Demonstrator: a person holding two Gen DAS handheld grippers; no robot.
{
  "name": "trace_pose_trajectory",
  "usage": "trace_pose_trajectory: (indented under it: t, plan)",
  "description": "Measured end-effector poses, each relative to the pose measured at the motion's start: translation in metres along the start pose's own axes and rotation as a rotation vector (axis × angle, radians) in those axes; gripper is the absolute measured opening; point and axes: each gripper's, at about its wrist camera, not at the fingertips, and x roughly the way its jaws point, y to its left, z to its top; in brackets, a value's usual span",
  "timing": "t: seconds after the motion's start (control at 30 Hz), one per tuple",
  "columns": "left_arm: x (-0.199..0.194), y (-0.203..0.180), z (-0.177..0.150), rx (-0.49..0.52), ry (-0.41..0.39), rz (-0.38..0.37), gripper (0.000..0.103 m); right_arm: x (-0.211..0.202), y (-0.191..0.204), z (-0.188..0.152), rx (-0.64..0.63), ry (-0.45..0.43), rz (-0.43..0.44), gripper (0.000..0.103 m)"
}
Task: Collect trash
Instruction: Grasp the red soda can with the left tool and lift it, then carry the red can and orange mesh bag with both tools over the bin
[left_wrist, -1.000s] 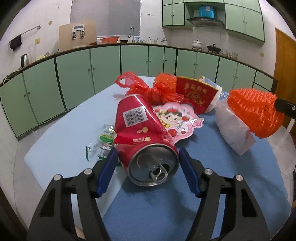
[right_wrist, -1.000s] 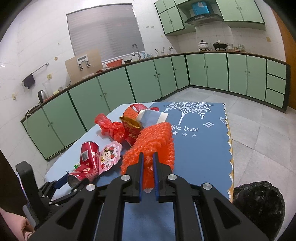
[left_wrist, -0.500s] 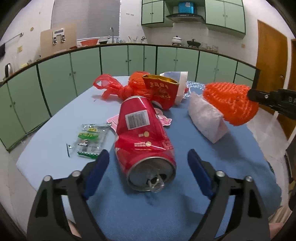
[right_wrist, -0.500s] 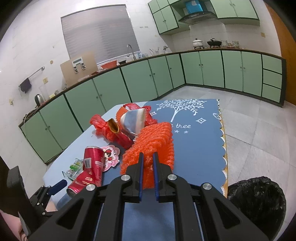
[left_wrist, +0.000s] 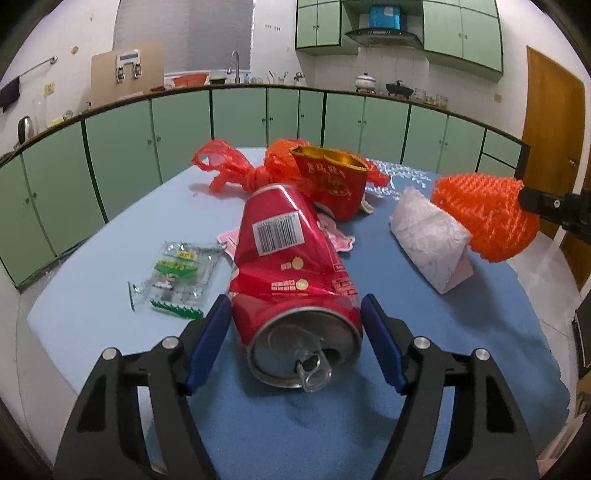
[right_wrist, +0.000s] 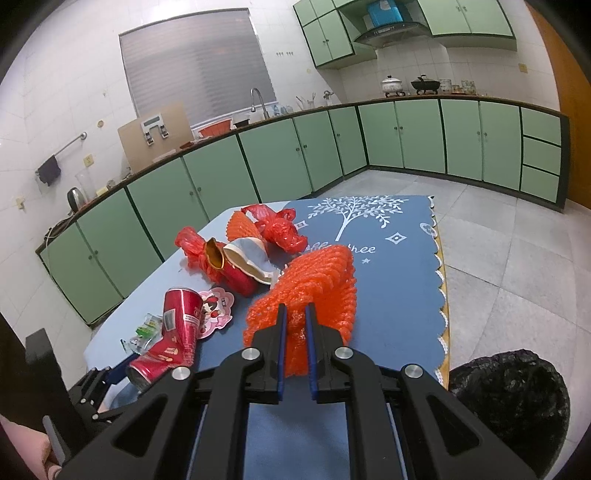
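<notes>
While my right tool grips the orange foam net above the table, my left tool has just been closing around the dented red can lying there, pads at its sides, contact unclear.

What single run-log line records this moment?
left hand-held gripper: jaws just closing, crushed red can between | right hand-held gripper: shut on orange foam net

Two near, table-facing views (shared can)
</notes>
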Motion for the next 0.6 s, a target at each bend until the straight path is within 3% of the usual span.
trace_pose_trajectory:
  t: [0.6]
  plan:
    - [-0.05,-0.008,0.036,-0.009,-0.205,-0.058,0.068,-0.019,-0.001,0.004,-0.02,-0.038,0.008,0.009]
